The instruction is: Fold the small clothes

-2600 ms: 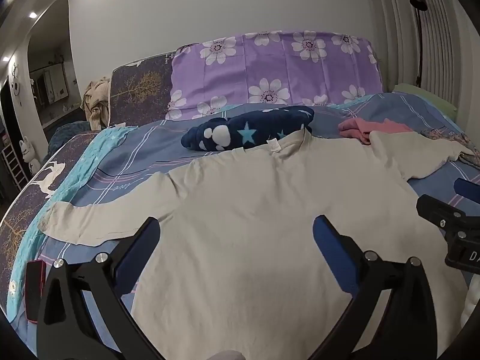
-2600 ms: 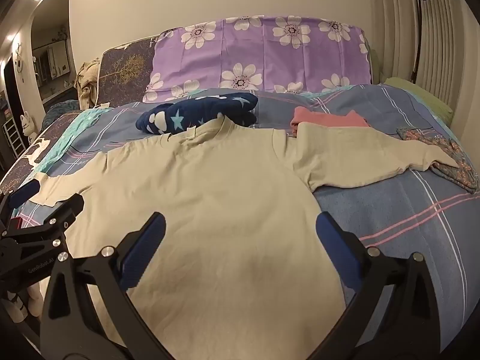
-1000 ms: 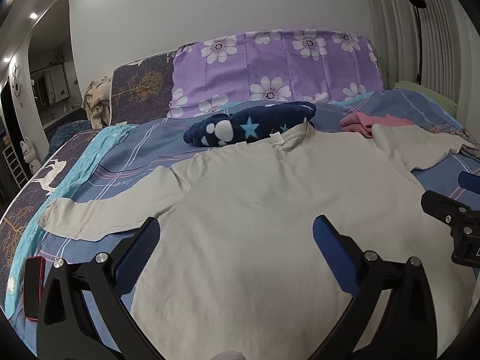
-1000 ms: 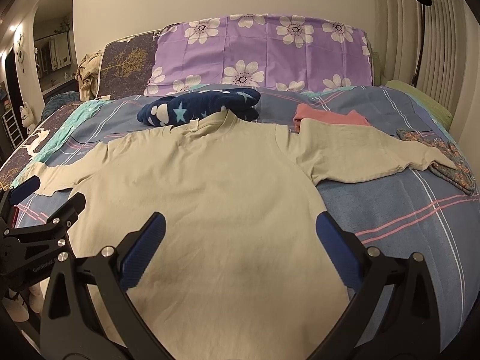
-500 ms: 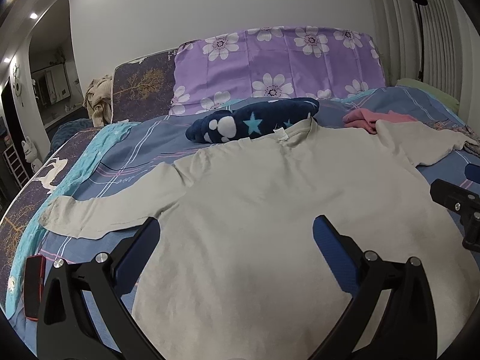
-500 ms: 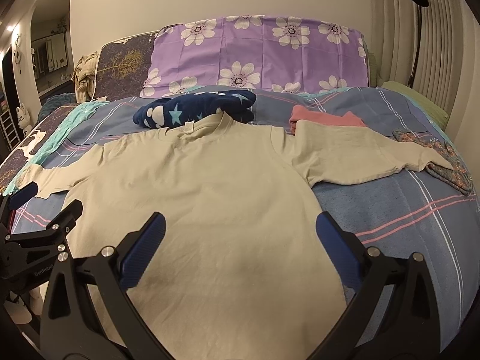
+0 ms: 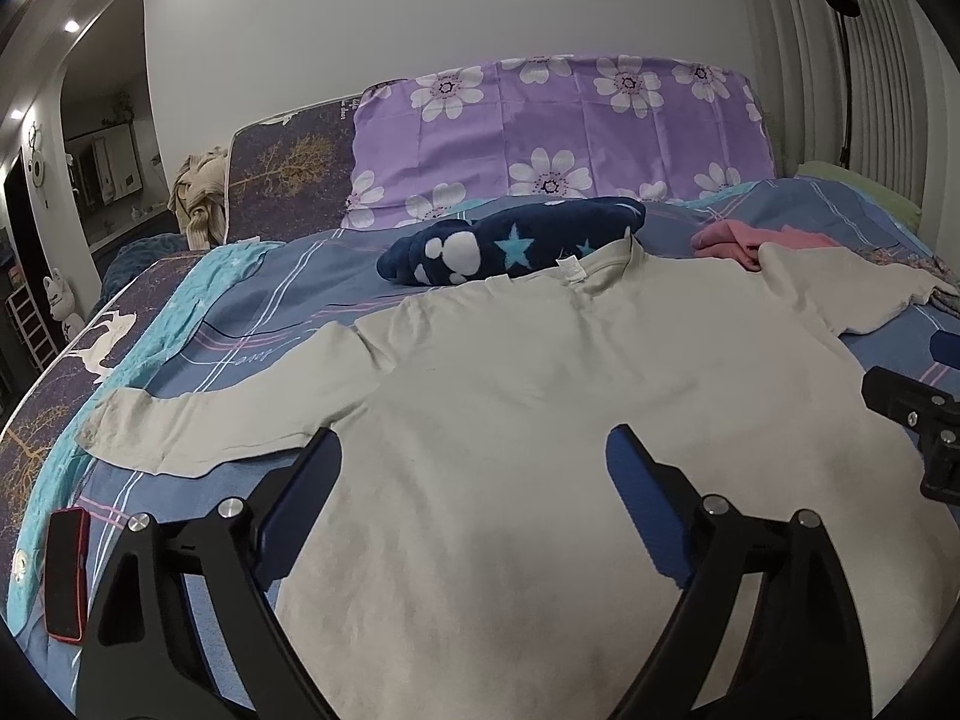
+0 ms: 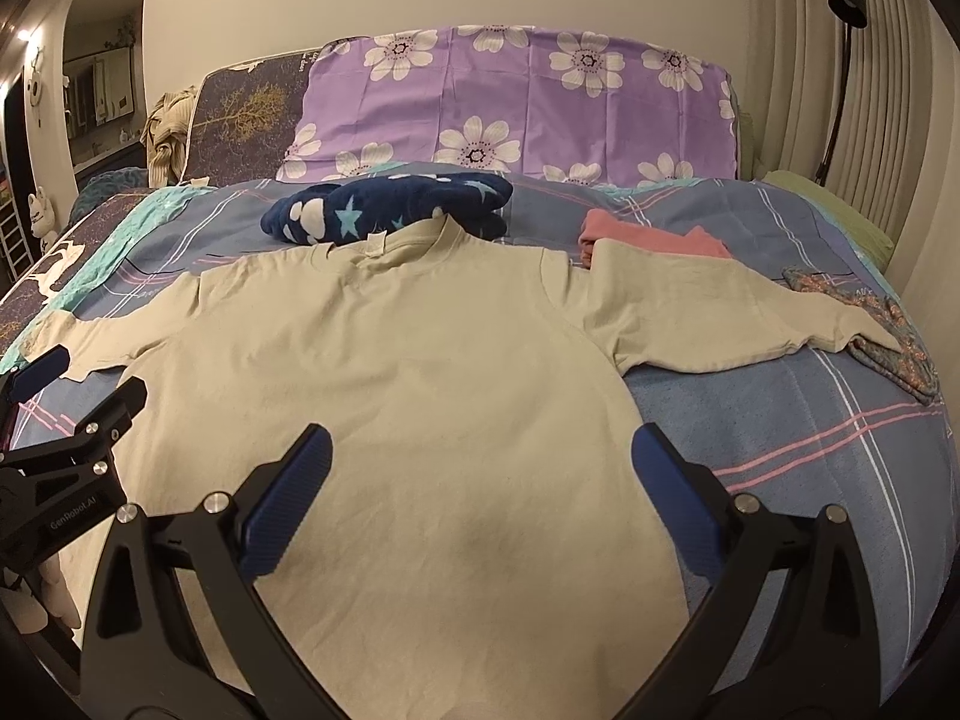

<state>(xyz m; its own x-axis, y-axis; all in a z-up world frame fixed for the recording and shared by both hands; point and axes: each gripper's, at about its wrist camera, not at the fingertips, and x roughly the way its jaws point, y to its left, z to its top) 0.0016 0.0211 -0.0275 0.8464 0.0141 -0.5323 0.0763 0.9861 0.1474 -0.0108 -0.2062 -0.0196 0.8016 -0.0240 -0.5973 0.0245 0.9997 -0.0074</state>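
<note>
A beige T-shirt point(image 7: 540, 372) lies spread flat on the bed, collar toward the pillows and both sleeves out to the sides; the right wrist view shows the beige T-shirt point(image 8: 408, 348) the same way. My left gripper point(image 7: 473, 444) hovers over its lower left body. Its jaws are closing, with only flat cloth beneath them and nothing pinched. My right gripper point(image 8: 481, 438) stands wide open over the lower right body, near the shirt's side edge. Each gripper shows at the edge of the other's view.
A rolled navy star blanket point(image 7: 516, 246) touches the collar, with a folded pink garment point(image 7: 738, 237) beside it. Purple flowered pillows point(image 7: 558, 132) stand behind. A red phone point(image 7: 65, 576) lies at the bed's left edge. A patterned cloth point(image 8: 888, 324) sits under the right sleeve end.
The left gripper's fingers have drawn slightly closer together over the shirt. The left view has crept a little across the shirt; the right view is unchanged.
</note>
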